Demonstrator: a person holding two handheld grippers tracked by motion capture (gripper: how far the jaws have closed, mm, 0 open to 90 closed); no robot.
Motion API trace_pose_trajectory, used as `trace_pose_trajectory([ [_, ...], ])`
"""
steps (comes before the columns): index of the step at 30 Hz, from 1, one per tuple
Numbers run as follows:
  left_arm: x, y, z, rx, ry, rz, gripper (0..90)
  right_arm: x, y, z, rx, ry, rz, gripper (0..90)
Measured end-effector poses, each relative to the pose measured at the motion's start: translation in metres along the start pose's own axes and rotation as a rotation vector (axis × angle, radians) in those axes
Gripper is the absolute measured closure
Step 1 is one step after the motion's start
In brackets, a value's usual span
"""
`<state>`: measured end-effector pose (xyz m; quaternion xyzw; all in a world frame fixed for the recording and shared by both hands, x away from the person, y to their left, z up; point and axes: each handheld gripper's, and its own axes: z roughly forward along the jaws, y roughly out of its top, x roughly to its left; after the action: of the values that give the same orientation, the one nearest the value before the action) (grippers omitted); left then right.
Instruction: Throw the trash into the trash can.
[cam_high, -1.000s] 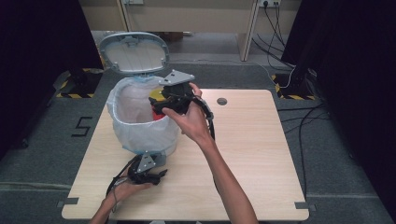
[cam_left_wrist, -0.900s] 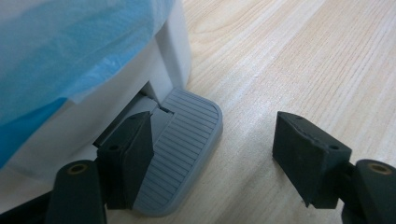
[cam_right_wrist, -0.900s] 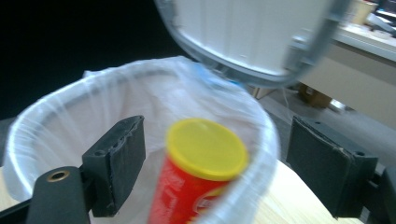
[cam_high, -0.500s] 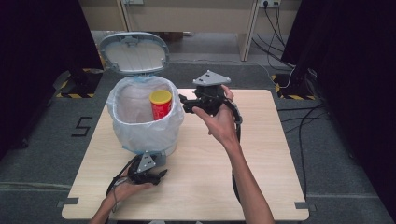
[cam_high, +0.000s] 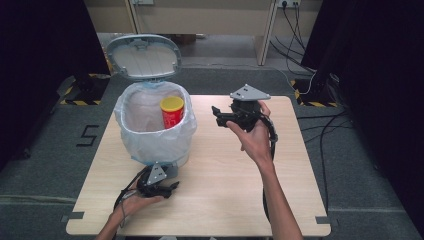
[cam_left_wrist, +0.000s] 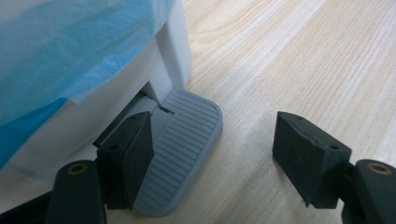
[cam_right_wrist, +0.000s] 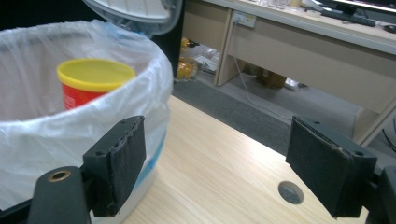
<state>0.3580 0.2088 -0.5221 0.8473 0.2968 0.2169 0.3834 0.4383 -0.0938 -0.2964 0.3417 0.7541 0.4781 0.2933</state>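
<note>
The red cylindrical canister with a yellow lid (cam_high: 172, 112) stands upright inside the white pedal bin lined with a translucent bag (cam_high: 150, 142), lid open, at ten o'clock on the pale wooden bench (cam_high: 220, 190). At the bin's three o'clock hovers the right claw (cam_high: 216, 116), jaws apart, empty. At its six o'clock the left claw (cam_left_wrist: 212, 154), jaws wide, rests one jaw on the grey ribbed pedal (cam_left_wrist: 180, 144).

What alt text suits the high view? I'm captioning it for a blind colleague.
A red can with a yellow lid stands inside a bag-lined pedal bin whose lid is open, on a wooden table. The left tongs sit low at the bin's foot, while the right tongs, open and empty, hang beside the bin.
</note>
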Motion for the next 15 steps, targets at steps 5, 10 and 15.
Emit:
trace_pose_trajectory([
  [5,0.0,0.0,0.0,-0.004,0.003,0.0,28.1,-0.008,-0.014,-0.007,0.002,-0.019,0.016,20.2],
  [10,0.0,0.0,0.0,-0.004,0.003,-0.001,28.1,-0.014,-0.026,-0.014,0.004,-0.034,0.03,20.2],
  [15,0.0,0.0,0.0,-0.004,0.003,-0.001,28.1,-0.018,-0.039,-0.019,0.009,-0.043,0.042,19.8],
])
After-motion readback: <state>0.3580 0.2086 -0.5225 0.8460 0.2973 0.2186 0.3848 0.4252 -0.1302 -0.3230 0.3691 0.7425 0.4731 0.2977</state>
